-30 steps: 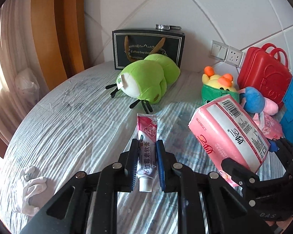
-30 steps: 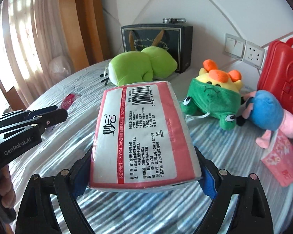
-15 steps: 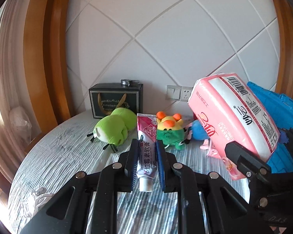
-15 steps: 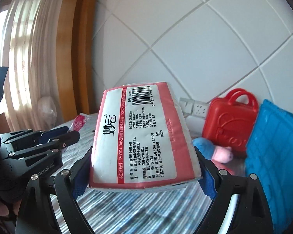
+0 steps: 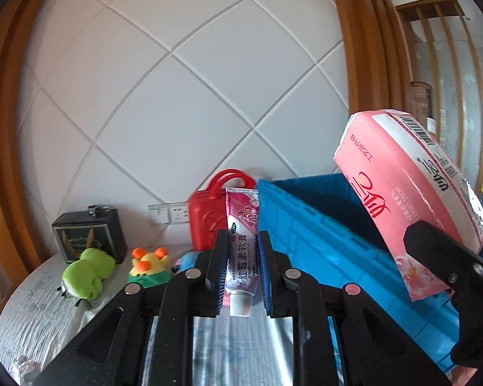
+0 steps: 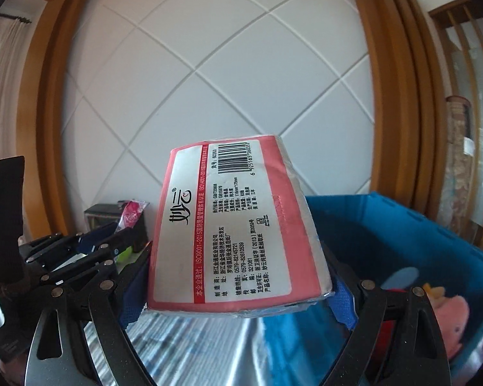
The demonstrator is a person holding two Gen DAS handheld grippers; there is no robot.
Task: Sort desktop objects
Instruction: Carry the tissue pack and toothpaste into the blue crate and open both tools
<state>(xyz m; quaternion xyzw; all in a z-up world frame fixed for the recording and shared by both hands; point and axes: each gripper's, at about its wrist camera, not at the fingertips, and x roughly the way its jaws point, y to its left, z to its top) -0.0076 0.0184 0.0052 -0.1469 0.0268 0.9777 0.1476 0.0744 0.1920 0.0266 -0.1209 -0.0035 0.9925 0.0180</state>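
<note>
Two tongs (image 5: 241, 273) (image 6: 238, 292) level, gripping tube (image 5: 242, 251), tissue pack (image 6: 235, 228)

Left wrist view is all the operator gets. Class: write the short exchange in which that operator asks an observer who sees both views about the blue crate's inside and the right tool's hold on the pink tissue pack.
Operator: Is the blue crate empty? I only see its wall.
Observer: No, a pink plush toy lies inside.
Operator: Does the right tool hold the tissue pack on both sides?
Observer: Yes, a blue pad presses each side.
</note>
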